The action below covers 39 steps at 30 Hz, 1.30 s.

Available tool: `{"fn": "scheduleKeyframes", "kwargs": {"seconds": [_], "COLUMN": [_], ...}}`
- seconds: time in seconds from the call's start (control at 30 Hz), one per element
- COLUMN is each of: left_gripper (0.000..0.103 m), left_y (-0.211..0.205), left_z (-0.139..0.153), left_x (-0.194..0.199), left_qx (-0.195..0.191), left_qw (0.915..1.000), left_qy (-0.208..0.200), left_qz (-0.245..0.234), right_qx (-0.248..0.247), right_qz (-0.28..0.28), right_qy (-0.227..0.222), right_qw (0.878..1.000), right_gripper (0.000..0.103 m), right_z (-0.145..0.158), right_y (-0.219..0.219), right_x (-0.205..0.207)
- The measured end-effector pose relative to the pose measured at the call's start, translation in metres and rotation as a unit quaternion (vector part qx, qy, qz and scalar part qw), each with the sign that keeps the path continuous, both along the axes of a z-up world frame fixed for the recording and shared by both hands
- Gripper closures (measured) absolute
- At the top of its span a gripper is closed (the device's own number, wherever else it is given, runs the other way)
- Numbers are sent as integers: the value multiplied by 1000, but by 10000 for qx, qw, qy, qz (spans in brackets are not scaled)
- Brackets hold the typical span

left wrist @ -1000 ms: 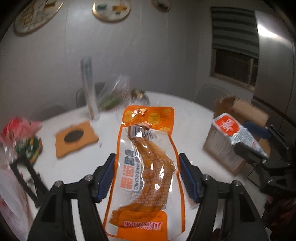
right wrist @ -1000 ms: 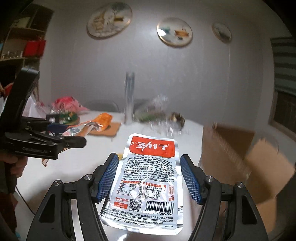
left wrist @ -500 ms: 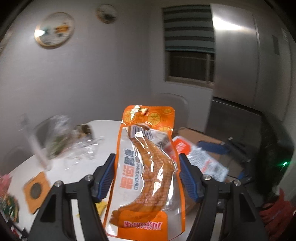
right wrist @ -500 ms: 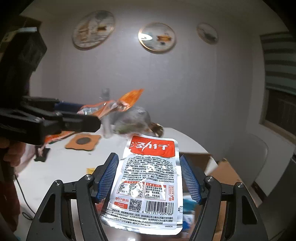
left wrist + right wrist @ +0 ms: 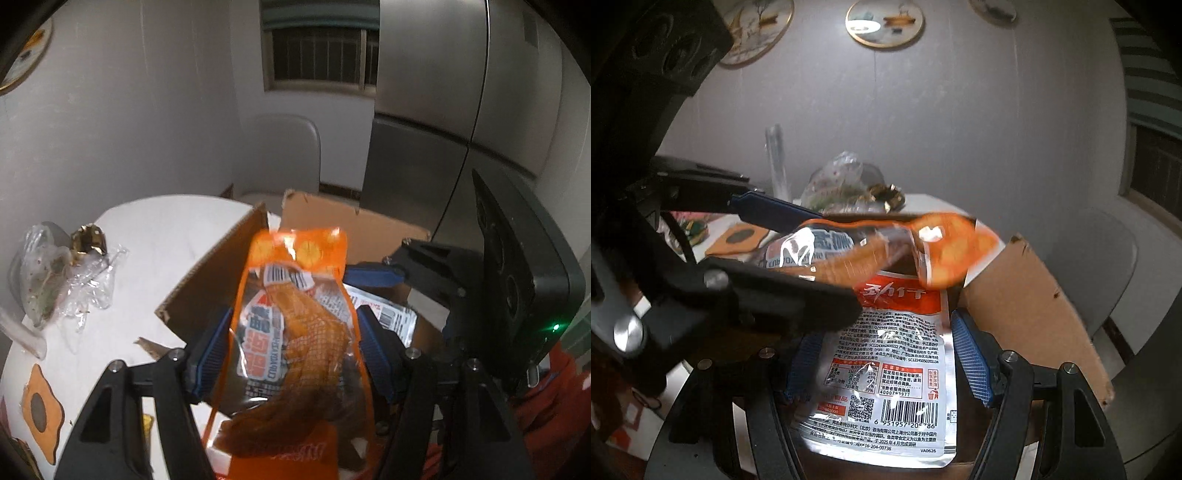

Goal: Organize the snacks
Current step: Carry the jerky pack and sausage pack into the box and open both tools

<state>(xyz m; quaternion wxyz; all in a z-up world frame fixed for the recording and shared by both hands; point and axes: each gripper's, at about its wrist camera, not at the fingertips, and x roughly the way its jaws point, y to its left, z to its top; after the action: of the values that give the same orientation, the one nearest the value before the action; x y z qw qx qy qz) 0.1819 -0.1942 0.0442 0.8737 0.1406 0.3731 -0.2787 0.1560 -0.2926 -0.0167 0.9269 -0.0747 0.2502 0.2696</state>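
On the far left of my left wrist view an orange coaster (image 5: pixel 40 406) lies on the white counter (image 5: pixel 159 236), and further along sit a crumpled clear plastic bag (image 5: pixel 55 284) and a small gold wrapper (image 5: pixel 88 240), close together near the wall. Moving right, the flap of the cardboard box (image 5: pixel 218 280) rises off the counter's edge, and my left tongs (image 5: pixel 293 350) are clenched on the orange snack packet (image 5: pixel 295 332), which stands between the blue pads over the open box. Behind it and a little right, the silver snack packet (image 5: pixel 391 314) hangs inside the box in my right tongs (image 5: pixel 373 275), whose black body fills the right side of that view in front of the steel fridge (image 5: pixel 480 110). In the right wrist view, the left tongs (image 5: pixel 812 240) reach in from the left, carrying the orange packet (image 5: pixel 871 247) flat across the top of the silver one. My right tongs (image 5: pixel 886 358) are gripping the silver packet (image 5: pixel 890 376) with its red header and barcode facing me, held over the box, whose brown flap (image 5: pixel 1027 306) stands just to the right. Past that a pale chair (image 5: pixel 1100 258) sits by the wall, with round plates (image 5: pixel 882 22) hanging above.
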Motion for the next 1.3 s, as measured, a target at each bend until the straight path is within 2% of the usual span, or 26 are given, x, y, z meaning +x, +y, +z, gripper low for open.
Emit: {"fn": "scheduleKeyframes", "kwargs": {"seconds": [0.23,0.3,0.53,0.63,0.73,0.8,0.87,0.9,1.13,1.3], "left_gripper": [38,38,37,36,36,35,25,24,24,24], "left_y": [-15,-10,-17,-21,-23,-23,-21,-22,-14,1], "left_z": [-4,-12,-15,-20,-22,-18,-13,-11,-4,10], "left_x": [10,23,39,42,42,39,39,39,33,21], "left_qx": [309,386,482,617,671,597,463,456,412,206], "left_qw": [9994,9990,9976,9964,9959,9963,9971,9973,9984,9995], "left_qy": [163,230,495,579,597,604,597,565,396,230], "left_qz": [-17,-21,-56,-63,-84,-108,-122,-104,-14,88], "right_qx": [-251,-271,-263,-244,-259,-291,-341,-377,-460,-366], "right_qz": [73,98,160,203,159,143,108,104,-19,-32], "right_qy": [171,211,492,531,529,547,553,585,676,741], "right_qw": [9995,9994,9983,9981,9981,9980,9978,9975,9966,9966], "right_gripper": [36,36,36,30,28,28,27,27,26,25], "right_z": [-12,-12,-10,-7,-5,-4,-5,-5,-7,0], "right_y": [2,1,-5,-9,-13,-16,-18,-23,-30,-37], "right_x": [13,15,15,9,1,-2,-7,-13,-17,-20]}}
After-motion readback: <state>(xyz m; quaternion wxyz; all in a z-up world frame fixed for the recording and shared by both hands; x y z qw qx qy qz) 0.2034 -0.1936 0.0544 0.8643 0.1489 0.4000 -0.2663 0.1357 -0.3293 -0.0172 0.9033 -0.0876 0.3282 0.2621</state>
